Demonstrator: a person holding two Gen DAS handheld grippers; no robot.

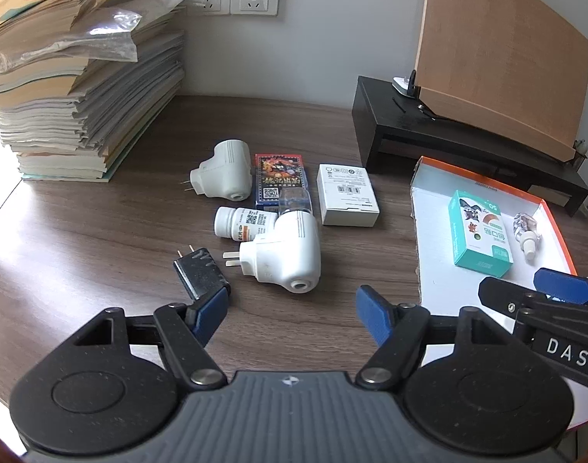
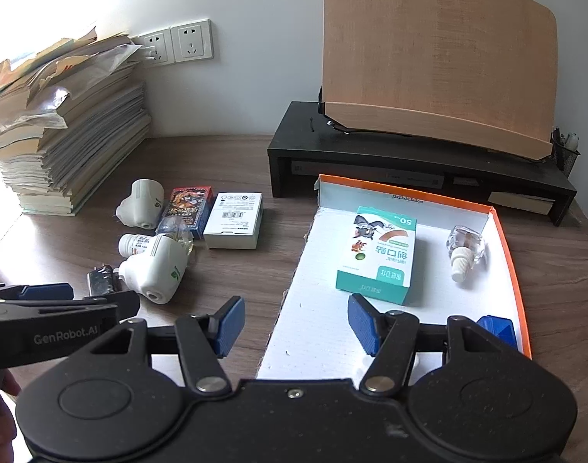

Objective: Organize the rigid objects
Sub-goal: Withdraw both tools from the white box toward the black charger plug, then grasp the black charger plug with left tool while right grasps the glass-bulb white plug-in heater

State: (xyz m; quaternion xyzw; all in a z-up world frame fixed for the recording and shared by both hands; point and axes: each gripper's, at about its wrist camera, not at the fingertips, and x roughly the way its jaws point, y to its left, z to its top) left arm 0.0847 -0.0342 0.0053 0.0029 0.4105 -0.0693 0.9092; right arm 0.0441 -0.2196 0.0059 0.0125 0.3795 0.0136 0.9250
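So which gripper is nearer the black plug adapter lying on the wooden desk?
Left. The left gripper is open, one fingertip beside the black plug adapter. The right gripper is open over the white tray's edge, farther off.

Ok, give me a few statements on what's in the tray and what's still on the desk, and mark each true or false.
1. The teal box lies inside the orange-edged tray. True.
2. The small clear bottle lies on the desk outside the tray. False: it is in the tray beside the teal box.
3. Two white plug-in devices lie on the desk. True.
4. The left gripper is clamped on the black charger. False: it is open and empty.
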